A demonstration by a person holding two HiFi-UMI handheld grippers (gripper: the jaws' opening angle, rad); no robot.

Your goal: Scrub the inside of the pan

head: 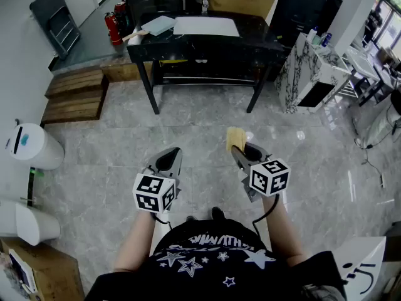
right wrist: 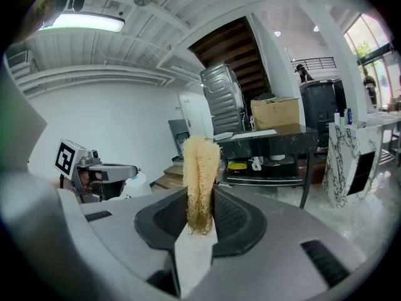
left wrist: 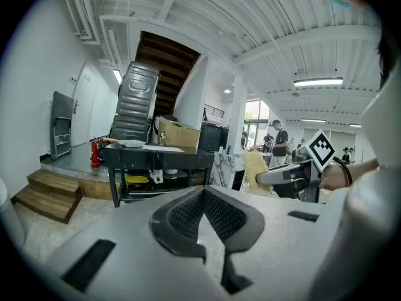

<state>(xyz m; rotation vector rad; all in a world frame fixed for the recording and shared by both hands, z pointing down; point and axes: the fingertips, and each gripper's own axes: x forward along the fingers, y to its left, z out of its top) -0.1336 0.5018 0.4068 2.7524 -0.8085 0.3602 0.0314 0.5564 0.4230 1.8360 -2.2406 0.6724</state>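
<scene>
No pan shows in any view. My right gripper (head: pixel 240 148) is shut on a tan fibrous loofah scrubber (head: pixel 235 137), which sticks up folded between the pads in the right gripper view, scrubber (right wrist: pixel 200 171). My left gripper (head: pixel 169 160) is shut with nothing in it; its ribbed pads meet in the left gripper view (left wrist: pixel 202 213). Both grippers hang side by side over the grey tiled floor, held by a person in a black star-print shirt. From the left gripper view the right gripper (left wrist: pixel 266 175) and its scrubber (left wrist: pixel 255 168) appear at the right.
A black table (head: pixel 207 45) with a white board and papers stands ahead across the floor. Wooden steps (head: pixel 75 94) lie at the left, a white bin (head: pixel 32 145) nearer left, a marble-patterned counter (head: pixel 308 74) at the right. Fire extinguishers (head: pixel 113 27) stand behind the table.
</scene>
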